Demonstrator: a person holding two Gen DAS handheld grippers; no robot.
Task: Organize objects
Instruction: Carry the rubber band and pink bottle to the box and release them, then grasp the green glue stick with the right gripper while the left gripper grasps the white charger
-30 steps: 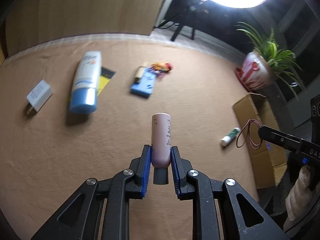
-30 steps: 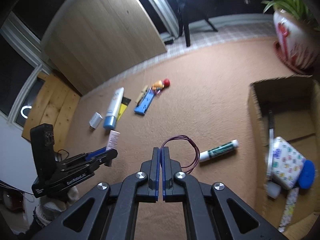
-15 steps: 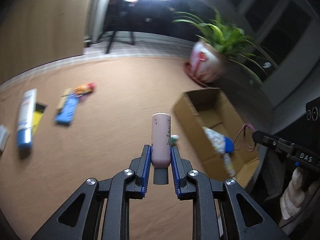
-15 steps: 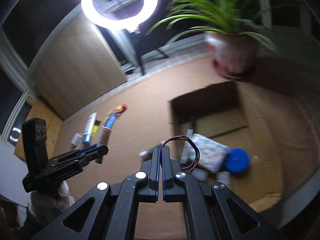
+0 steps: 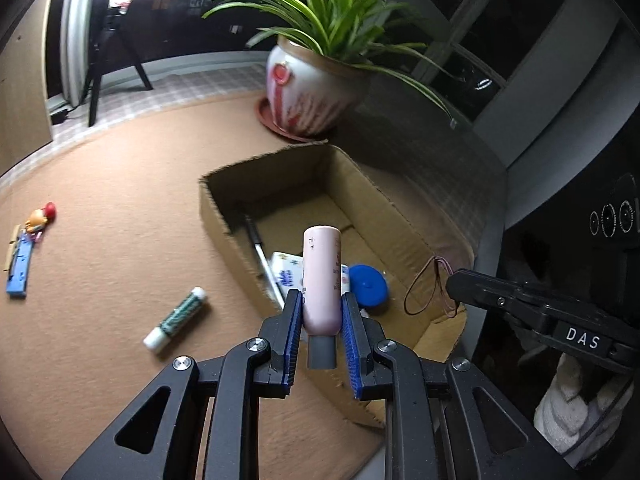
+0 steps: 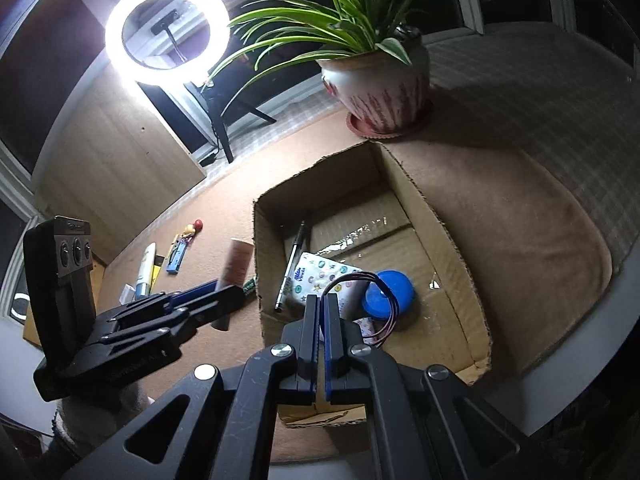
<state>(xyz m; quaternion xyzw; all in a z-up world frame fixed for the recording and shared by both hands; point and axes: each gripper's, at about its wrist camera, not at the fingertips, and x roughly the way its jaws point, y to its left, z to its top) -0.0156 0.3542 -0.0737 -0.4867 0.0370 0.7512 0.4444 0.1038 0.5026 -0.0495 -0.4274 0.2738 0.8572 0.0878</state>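
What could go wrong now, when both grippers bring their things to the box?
The left gripper holds the pink tube only near its cap end, so it might tip or slip before it is over the box. The thin cord loop in the right gripper hangs loose and could catch on the box wall. The two grippers are close together and might bump.

A big ring light [image 6: 167, 30] shines up to the left of the claw, and a potted plant [image 6: 376, 80] sits far ahead on the brown carpet [image 5: 120, 248].
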